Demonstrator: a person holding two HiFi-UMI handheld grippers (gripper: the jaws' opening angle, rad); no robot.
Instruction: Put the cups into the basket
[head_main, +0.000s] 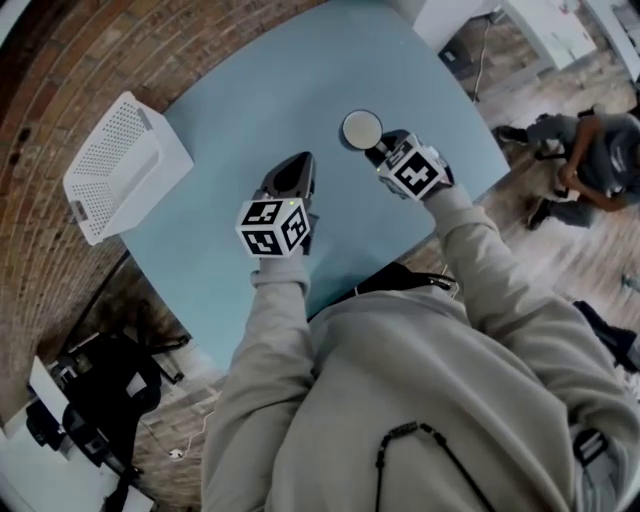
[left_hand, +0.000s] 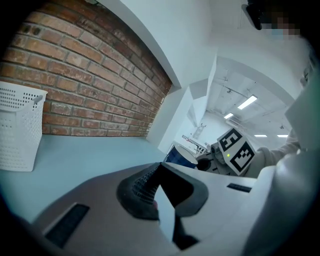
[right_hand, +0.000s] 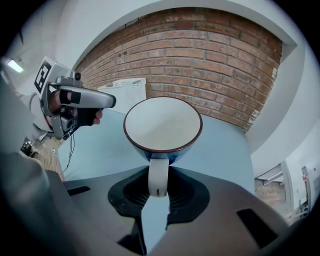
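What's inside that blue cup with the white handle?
Nothing: the blue cup held by the right gripper shows only a bare white inside. Nothing covers it.

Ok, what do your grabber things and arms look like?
The left gripper and right gripper are smooth grey shells, each with two jaws lined by black ribbed pads. Each carries a white cube with black square markers. Thin black cables hang from the left one. Both arms wear loose beige sleeves.
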